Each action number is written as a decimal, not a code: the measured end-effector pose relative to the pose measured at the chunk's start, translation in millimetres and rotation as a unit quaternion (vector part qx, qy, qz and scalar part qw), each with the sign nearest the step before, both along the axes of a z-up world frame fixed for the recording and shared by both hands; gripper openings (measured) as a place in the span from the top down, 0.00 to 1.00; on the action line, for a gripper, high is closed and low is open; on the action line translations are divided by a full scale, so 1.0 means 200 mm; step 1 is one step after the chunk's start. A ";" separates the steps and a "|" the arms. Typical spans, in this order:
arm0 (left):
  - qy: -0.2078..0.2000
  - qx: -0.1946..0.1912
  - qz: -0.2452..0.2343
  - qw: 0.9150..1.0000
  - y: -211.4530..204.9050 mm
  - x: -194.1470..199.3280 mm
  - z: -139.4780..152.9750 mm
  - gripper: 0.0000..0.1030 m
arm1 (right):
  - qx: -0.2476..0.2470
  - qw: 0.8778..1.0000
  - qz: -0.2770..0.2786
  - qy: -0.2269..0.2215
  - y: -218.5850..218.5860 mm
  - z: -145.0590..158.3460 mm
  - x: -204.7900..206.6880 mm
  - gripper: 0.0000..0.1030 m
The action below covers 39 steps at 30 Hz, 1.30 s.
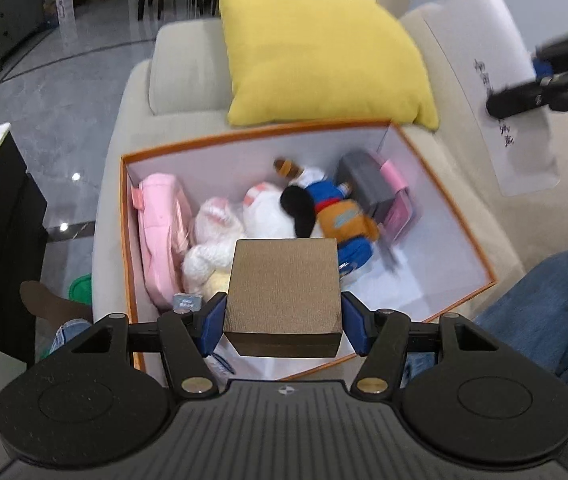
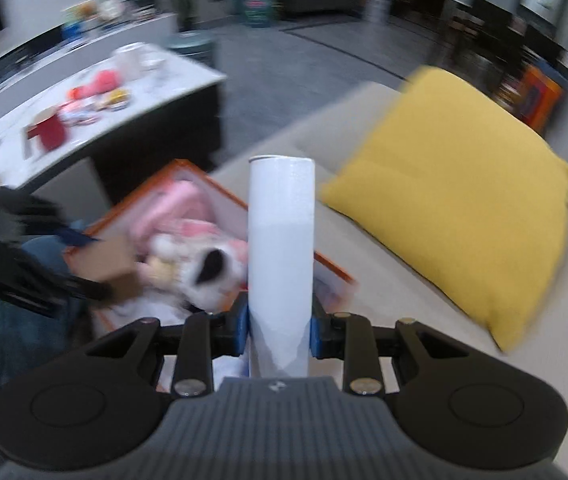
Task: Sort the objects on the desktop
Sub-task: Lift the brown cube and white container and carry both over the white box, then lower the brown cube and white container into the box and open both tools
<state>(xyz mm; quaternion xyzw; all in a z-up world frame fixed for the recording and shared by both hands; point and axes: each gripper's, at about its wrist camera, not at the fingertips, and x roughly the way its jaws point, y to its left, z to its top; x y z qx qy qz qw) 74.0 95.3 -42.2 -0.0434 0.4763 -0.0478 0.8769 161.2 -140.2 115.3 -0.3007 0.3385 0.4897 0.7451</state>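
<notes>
My left gripper (image 1: 283,320) is shut on a brown cardboard box (image 1: 284,288) and holds it over the near end of an orange-rimmed storage box (image 1: 447,196) on the sofa. Inside lie a pink bag (image 1: 162,232), white plush toys (image 1: 220,236), a doll in blue and orange (image 1: 335,212) and a grey-pink case (image 1: 379,196). My right gripper (image 2: 280,330) is shut on a tall white cylinder (image 2: 281,248), held upright above the storage box's (image 2: 335,270) right side. The right gripper also shows blurred in the left wrist view (image 1: 539,88), holding the white cylinder (image 1: 491,80).
A yellow cushion (image 1: 319,52) leans on the beige sofa (image 1: 188,80) behind the storage box. A marble coffee table (image 2: 172,80) holds a red mug (image 2: 50,132) and small items. A knee in jeans (image 1: 543,308) is at the right.
</notes>
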 end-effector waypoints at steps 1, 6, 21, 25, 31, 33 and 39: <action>0.007 0.002 -0.002 1.000 0.00 0.02 -0.02 0.33 | -0.005 1.000 0.020 0.001 0.07 -0.02 -0.03 0.71; 0.038 0.018 -0.010 0.999 0.00 0.06 -0.11 0.33 | -0.052 0.994 0.099 0.009 0.29 -0.17 -0.12 0.71; 0.102 0.030 -0.014 0.994 -0.05 0.15 -0.22 0.32 | -0.198 0.954 0.223 0.031 0.53 -0.66 -0.05 0.71; 0.116 0.034 -0.014 0.993 -0.05 0.15 -0.22 0.32 | -0.221 0.942 0.249 0.033 0.54 -0.73 -0.05 0.71; 0.114 0.038 -0.022 0.993 -0.07 0.14 -0.22 0.25 | -0.246 0.932 0.265 0.033 0.54 -0.81 -0.07 0.71; 0.112 0.034 -0.025 0.993 -0.07 0.14 -0.22 0.22 | -0.248 0.931 0.267 0.036 0.54 -0.82 -0.07 0.71; 0.111 0.021 -0.024 0.993 -0.07 0.14 -0.22 0.21 | -0.260 0.928 0.264 0.034 0.54 -0.88 -0.11 0.71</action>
